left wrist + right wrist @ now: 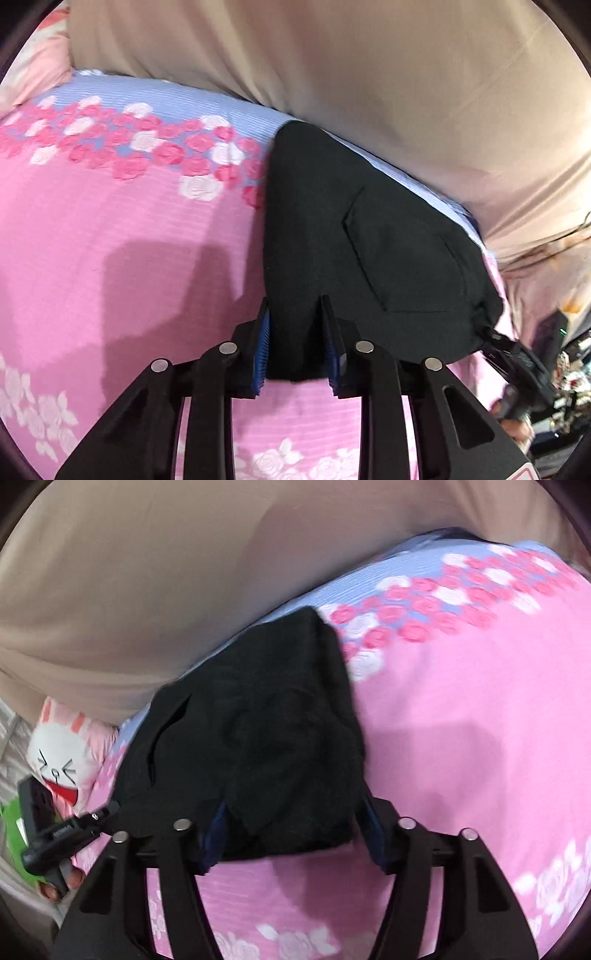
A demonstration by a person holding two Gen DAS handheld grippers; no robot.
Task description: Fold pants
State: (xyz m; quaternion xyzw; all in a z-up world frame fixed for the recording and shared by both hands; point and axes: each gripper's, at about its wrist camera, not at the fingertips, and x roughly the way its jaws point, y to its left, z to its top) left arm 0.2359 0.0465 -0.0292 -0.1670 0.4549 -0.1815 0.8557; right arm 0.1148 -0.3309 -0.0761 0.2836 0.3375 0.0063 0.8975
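Black pants (354, 240) lie folded on a pink rose-print bedsheet (110, 229), seen first through the left wrist view. Left gripper (295, 310): jaws part open, blue pads on either side of a fold of the black cloth; whether they pinch it I cannot tell. Ahead of the jaws the pants run up and right, a pocket seam showing, to the blue band of the sheet. Beyond that, a beige cover (369, 74). Right of the jaws, the other gripper (517, 358) sits at the far corner of the pants.

Right wrist view. Pants (266, 720) bunch between and ahead of the jaws, lower edge draped across the gap. Right gripper (295, 805): jaws wide apart, cloth filling the space; grip cannot be told. Right of the jaws, bare pink sheet (461, 738). Left of the jaws, the left gripper (66, 830) at the pants' edge; beyond it a rabbit-face pillow (59, 753).
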